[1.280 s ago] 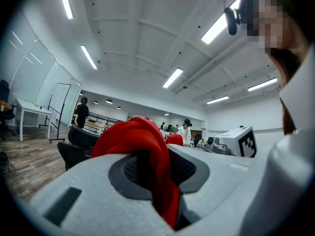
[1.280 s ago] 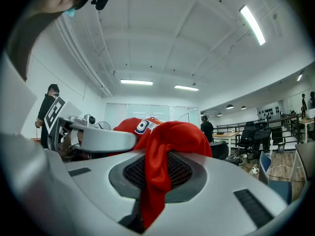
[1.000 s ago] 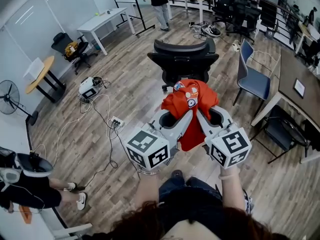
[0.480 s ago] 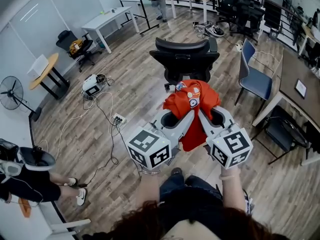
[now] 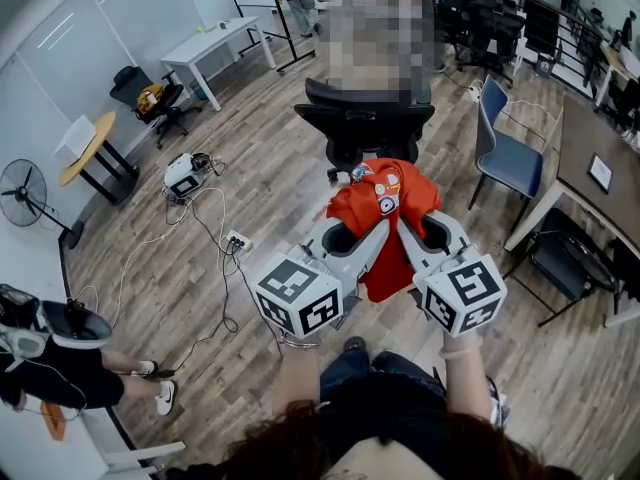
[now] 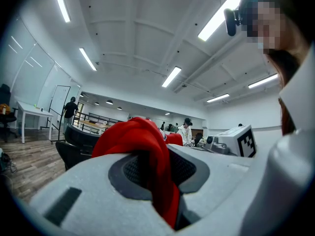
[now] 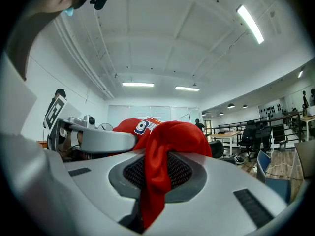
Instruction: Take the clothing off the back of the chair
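Note:
A red garment (image 5: 383, 208) with round patches hangs in the air between both grippers, clear of the black office chair (image 5: 368, 120) that stands beyond it. My left gripper (image 5: 377, 230) is shut on a fold of the red cloth (image 6: 147, 151), which bunches up over its jaws. My right gripper (image 5: 402, 230) is shut on another fold of the garment (image 7: 165, 146), with the cloth trailing down between its jaws. The two grippers point level, close side by side.
A blue chair (image 5: 505, 158) and a dark table (image 5: 590, 158) stand at the right. Cables and a power strip (image 5: 232, 243) lie on the wooden floor at the left. A white desk (image 5: 210, 46), a round table (image 5: 80, 148) and a fan (image 5: 22, 193) stand further left. A person stands far back.
The garment and both grippers keep their places in the picture. The chair sits slightly further off, and the person at the back has walked left.

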{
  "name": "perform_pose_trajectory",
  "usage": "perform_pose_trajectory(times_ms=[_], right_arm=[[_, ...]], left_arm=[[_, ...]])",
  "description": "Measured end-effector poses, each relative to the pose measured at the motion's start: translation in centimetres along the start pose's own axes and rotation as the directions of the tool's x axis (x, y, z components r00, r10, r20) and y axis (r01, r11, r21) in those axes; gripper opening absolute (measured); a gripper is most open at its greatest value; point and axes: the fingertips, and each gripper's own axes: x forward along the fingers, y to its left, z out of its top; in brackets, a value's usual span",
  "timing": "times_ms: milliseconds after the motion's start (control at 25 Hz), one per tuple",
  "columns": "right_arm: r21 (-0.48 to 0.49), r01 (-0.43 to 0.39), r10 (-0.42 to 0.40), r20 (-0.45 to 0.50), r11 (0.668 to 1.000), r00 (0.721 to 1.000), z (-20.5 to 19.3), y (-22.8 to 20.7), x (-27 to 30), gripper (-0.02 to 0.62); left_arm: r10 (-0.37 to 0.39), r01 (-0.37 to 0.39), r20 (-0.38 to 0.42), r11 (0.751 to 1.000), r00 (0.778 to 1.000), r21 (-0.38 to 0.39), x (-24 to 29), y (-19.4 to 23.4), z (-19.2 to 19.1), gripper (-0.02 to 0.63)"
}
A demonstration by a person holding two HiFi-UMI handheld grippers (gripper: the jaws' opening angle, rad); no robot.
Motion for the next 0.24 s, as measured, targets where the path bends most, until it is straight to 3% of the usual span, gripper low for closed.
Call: perform_pose_trajectory(times_ms=[240], right_arm=[[0.015, 0.011, -0.011, 0.000, 1.000, 1.000, -0.52, -0.87, -0.06, 0.052]], left_arm=[[-0.005, 0.005, -0.019, 1.000, 1.000, 0.001, 0.83, 0.05, -0.48, 0.087]])
